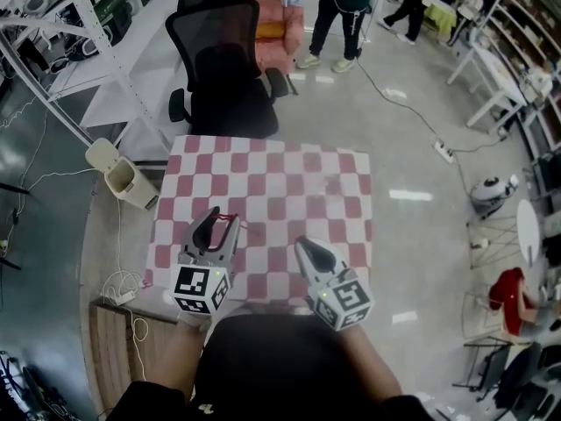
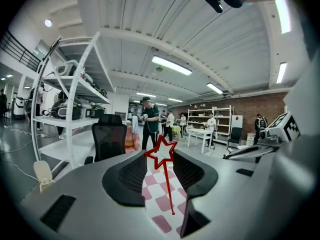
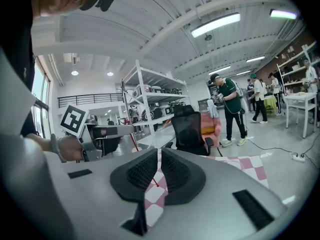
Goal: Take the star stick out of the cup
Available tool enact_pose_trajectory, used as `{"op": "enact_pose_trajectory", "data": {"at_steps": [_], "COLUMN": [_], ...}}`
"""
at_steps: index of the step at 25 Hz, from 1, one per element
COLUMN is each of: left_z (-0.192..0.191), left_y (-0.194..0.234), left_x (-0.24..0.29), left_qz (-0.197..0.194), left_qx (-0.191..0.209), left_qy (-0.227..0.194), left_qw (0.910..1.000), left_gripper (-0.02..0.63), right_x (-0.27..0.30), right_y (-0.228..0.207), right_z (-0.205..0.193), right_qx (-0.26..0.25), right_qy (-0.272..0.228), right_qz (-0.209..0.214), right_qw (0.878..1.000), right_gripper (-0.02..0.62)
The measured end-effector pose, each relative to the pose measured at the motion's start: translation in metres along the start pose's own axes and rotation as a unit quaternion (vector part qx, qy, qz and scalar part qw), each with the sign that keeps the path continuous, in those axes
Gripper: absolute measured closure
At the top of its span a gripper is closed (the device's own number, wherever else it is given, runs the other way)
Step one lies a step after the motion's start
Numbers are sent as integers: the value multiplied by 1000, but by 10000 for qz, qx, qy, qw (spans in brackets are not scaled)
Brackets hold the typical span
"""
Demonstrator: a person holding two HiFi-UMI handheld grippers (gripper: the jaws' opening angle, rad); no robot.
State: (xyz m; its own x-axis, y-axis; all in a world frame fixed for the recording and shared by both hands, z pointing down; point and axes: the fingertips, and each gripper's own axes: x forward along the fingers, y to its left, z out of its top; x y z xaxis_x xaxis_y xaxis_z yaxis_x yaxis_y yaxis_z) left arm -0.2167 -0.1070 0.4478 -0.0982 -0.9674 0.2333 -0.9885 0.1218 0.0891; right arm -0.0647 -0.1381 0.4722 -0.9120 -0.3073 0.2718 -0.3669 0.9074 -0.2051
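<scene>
Both grippers hang over the checked tabletop's [image 1: 289,174] near edge, no cup in view: the left gripper's [image 1: 221,219] jaws, apart, seemingly pinch the star stick [image 2: 166,184] by its star, shaft roughly upright beneath, while the right gripper's [image 1: 303,243] jaws sit together, empty.

The desk [image 1: 263,174] is viewed from a head-mounted camera, aimed steeply down from above its near edge, with the left gripper [image 1: 223,218] and right gripper [image 1: 304,246] low in frame. Each gripper view is taken from just behind its own jaws and faces almost level across the desk toward the office chair [image 2: 109,140]. Chair and checked desktop are shared by all three views. Each gripper is caught sidelong in the other's view. The star stick [image 2: 162,154] is framed close only in the left gripper view.
</scene>
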Motion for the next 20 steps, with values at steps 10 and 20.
{"op": "enact_pose_trajectory", "data": {"at_steps": [10, 20], "left_z": [0, 3], "left_y": [-11, -19], "left_x": [5, 8], "left_qz": [-138, -207], "left_qx": [83, 129], "left_qy": [30, -15], "left_qw": [9999, 9997], "left_gripper": [407, 408], "right_x": [-13, -21], "right_y": [-9, -15], "right_z": [-1, 1], "right_qx": [54, 93], "right_qy": [-25, -99], "right_qz": [-205, -338], "right_qw": [9998, 9993], "right_gripper": [558, 558]}}
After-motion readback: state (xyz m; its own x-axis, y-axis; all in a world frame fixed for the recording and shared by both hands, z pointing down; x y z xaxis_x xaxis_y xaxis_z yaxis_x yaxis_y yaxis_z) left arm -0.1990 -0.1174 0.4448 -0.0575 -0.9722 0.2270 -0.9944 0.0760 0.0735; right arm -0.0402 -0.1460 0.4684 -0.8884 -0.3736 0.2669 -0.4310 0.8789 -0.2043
